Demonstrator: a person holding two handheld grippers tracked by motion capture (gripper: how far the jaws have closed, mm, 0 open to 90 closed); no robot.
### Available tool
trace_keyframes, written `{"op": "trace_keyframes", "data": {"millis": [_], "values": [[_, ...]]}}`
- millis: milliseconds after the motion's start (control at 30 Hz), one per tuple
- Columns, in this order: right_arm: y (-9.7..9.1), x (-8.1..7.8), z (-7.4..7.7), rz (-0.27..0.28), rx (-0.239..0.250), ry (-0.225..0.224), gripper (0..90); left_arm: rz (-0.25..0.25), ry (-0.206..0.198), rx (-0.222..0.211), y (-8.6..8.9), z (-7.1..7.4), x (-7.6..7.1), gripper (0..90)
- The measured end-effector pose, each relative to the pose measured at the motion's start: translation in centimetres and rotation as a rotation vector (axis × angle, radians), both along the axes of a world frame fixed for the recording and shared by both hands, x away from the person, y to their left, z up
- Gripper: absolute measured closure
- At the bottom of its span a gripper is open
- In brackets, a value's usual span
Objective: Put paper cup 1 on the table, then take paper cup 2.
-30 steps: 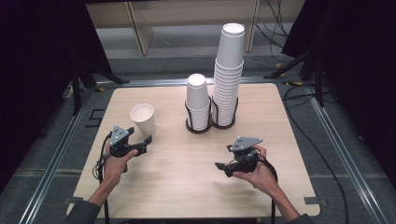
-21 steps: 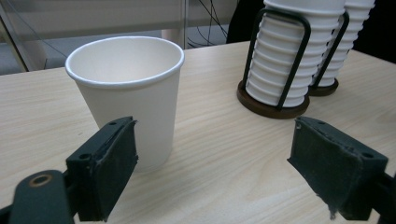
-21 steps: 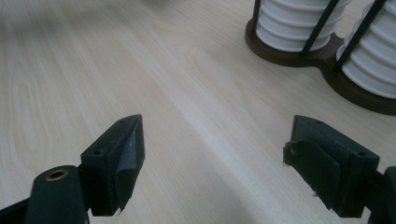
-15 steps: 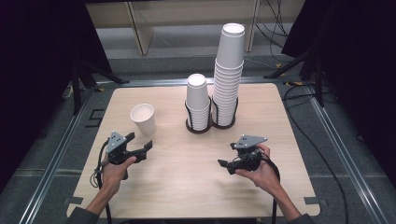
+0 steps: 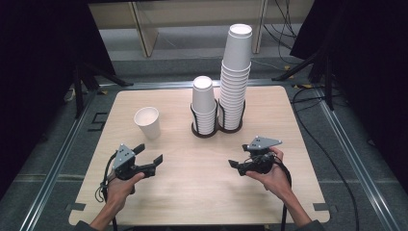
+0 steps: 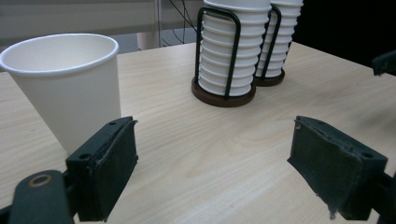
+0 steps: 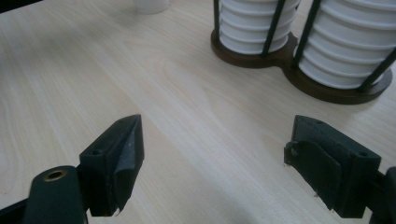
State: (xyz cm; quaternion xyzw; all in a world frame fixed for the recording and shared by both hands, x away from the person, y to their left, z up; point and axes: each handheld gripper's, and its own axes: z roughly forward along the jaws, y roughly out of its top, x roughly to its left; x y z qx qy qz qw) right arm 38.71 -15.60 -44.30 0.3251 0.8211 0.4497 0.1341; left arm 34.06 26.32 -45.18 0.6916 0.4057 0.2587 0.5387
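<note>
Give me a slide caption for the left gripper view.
Open left gripper beside a single paper cup, two racked cup stacks behind.

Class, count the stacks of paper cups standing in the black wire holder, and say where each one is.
2. The short stack fills the holder's left ring; the tall stack fills its right ring. One single cup stands apart on the table's left, upright.

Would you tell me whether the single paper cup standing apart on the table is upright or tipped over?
Upright: the single paper cup stands on its narrow base with its open rim facing up, on the table.
</note>
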Motion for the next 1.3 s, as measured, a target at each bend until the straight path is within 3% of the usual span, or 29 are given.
{"op": "trace_keyframes", "data": {"millis": [133, 233, 300, 433, 533, 567, 600, 633, 767, 800, 867, 933, 967, 1033, 1067, 1100, 1300], "values": [[-0.5, 0.3, 0.0, -0.022, 0.020, -0.007, 19.0, -0.013, 0.025, -0.002, -0.1, -0.1, -1.1, 14.3], [-0.7, 0.3, -0.1, -0.033, 0.040, 0.008, 19.0, -0.028, 0.018, -0.019, -0.3, -0.4, -1.5, 14.3], [-0.9, 0.4, 0.0, -0.044, 0.034, -0.005, 18.8, -0.035, 0.034, -0.006, -0.4, -0.4, -2.0, 14.3], [-1.1, 0.6, -0.1, -0.057, 0.050, -0.009, 18.7, -0.063, 0.013, -0.010, -0.7, -0.4, -2.4, 14.3], [-1.3, 0.6, -0.1, -0.070, 0.066, 0.000, 18.7, -0.068, 0.031, -0.009, -0.8, -0.4, -2.9, 14.3], [-1.5, 0.7, -0.1, -0.071, 0.054, -0.016, 18.7, -0.071, 0.030, -0.008, -1.0, -0.4, -3.1, 14.3], [-1.4, 0.5, -0.1, -0.096, 0.097, 0.025, 18.7, -0.080, 0.026, 0.003, -1.0, -0.4, -3.1, 14.2], [-1.7, 0.8, -0.1, -0.083, 0.073, -0.008, 18.7, -0.087, 0.021, 0.003, -1.2, -0.4, -3.2, 14.2], [-2.2, 1.1, 0.1, -0.114, 0.114, -0.011, 18.7, -0.110, 0.003, 0.006, -1.5, -0.4, -3.5, 14.3], [-2.3, 1.2, 0.2, -0.129, 0.135, -0.016, 18.7, -0.108, 0.012, 0.021, -1.5, -0.3, -3.6, 14.3], [-2.6, 1.3, 0.4, -0.157, 0.192, 0.017, 18.9, -0.115, 0.011, 0.024, -1.6, -0.3, -3.8, 14.3], [-3.0, 1.6, 0.6, -0.151, 0.160, -0.011, 18.3, -0.124, -0.001, 0.014, -1.7, -0.3, -3.8, 14.3], [-3.1, 1.7, 0.9, -0.167, 0.153, -0.017, 18.3, -0.120, 0.012, 0.030, -1.7, -0.2, -3.9, 14.3], [-3.3, 1.7, 1.5, -0.183, 0.208, -0.003, 18.4, -0.121, 0.010, 0.031, -1.7, -0.2, -3.9, 14.3], [-3.7, 2.0, 1.9, -0.178, 0.193, -0.037, 18.3, -0.120, 0.012, 0.034, -1.7, -0.3, -3.9, 14.3], [-3.8, 2.1, 2.3, -0.183, 0.203, -0.039, 18.2, -0.127, -0.001, 0.015, -1.8, -0.4, -3.8, 14.3], [-4.8, 3.2, 5.0, -0.212, 0.196, -0.111, 17.4, -0.122, 0.010, 0.038, -1.7, -0.4, -3.8, 14.3]]}}
